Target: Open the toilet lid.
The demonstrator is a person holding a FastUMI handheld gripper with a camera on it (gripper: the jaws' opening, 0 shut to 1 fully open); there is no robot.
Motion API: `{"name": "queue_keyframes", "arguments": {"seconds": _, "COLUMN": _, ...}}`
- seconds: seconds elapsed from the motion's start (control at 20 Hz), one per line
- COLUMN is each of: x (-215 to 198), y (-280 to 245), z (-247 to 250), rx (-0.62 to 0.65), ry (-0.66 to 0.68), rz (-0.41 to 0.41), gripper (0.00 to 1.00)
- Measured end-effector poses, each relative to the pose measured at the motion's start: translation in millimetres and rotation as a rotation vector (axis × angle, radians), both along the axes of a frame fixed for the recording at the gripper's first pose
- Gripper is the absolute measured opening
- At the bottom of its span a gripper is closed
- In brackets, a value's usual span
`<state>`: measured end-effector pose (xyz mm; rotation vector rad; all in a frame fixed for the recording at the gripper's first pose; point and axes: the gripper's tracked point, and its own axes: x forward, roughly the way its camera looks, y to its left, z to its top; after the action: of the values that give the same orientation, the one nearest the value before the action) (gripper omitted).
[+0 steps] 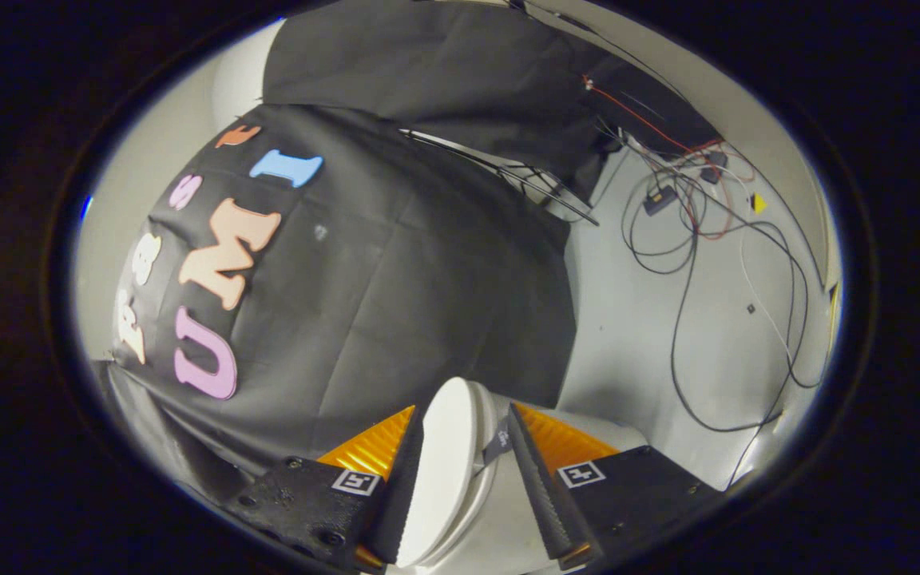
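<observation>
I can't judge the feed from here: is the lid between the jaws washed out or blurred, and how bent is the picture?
Gripper view: the toilet lid, between the open gripper jaws, is bright white with little surface detail but sharp edges; no motion blur; the orange finger backs carry a sheen; strong fisheye bowing curves the black cloth, the grey floor and the cables.

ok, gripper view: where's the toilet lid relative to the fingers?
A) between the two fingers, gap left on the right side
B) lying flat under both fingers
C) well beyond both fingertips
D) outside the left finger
A: the white toilet lid stands edge-on between the fingers of the gripper, against the left finger, while the right finger sits apart from it, so the jaws are open.
</observation>
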<state>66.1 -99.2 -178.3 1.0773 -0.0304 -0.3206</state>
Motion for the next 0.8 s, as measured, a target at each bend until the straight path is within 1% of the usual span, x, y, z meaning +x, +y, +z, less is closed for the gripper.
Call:
{"name": "queue_keyframes", "arguments": {"seconds": 0.2, "x": 22.4, "y": 4.7, "z": -30.3, "rx": 0.06, "ry": 0.061, "rz": 0.033, "gripper": 0.66}}
{"name": "queue_keyframes", "arguments": {"seconds": 0.4, "x": 43.5, "y": 5.4, "z": -46.5, "rx": 0.099, "ry": 0.08, "rz": 0.081, "gripper": 0.65}}
{"name": "queue_keyframes", "arguments": {"seconds": 0.55, "x": 55.7, "y": 4.0, "z": -56.3, "rx": 0.114, "ry": 0.094, "rz": 0.109, "gripper": 0.61}}
{"name": "queue_keyframes", "arguments": {"seconds": 0.65, "x": 59.1, "y": 0.7, "z": -53.7, "rx": 0.122, "ry": 0.074, "rz": 0.115, "gripper": 0.58}}
{"name": "queue_keyframes", "arguments": {"seconds": 0.75, "x": 65.3, "y": -1.6, "z": -50.1, "rx": 0.14, "ry": 0.037, "rz": 0.133, "gripper": 0.5}}
{"name": "queue_keyframes", "arguments": {"seconds": 0.8, "x": 67.1, "y": -3.5, "z": -47.3, "rx": 0.152, "ry": 0.01, "rz": 0.138, "gripper": 0.41}}
